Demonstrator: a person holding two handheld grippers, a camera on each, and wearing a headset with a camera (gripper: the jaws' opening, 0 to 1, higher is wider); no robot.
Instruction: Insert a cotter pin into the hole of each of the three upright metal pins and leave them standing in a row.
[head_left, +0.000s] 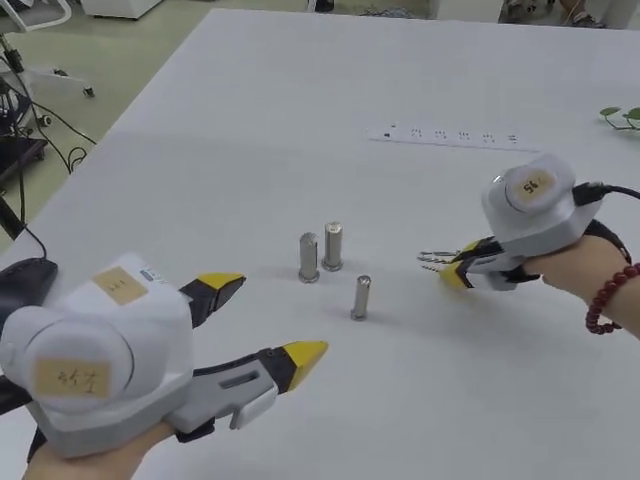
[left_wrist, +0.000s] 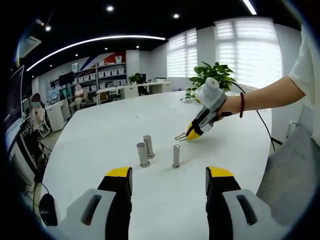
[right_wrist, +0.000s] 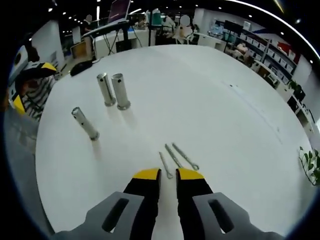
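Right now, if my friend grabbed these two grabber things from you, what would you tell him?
Left gripper: open, empty, facing the three metal pins.
Right gripper: jaws nearly closed at the three cotter pins on the table; grip unclear.
The metal pins: upright, two side by side, one apart.
Done: none inserted. Left: all three, then a row.

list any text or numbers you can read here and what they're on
"56", as far as it can be read: sticker on right gripper.
Two stickers on left gripper: handwriting too blurred to read.
Power strip markings: too small to read.
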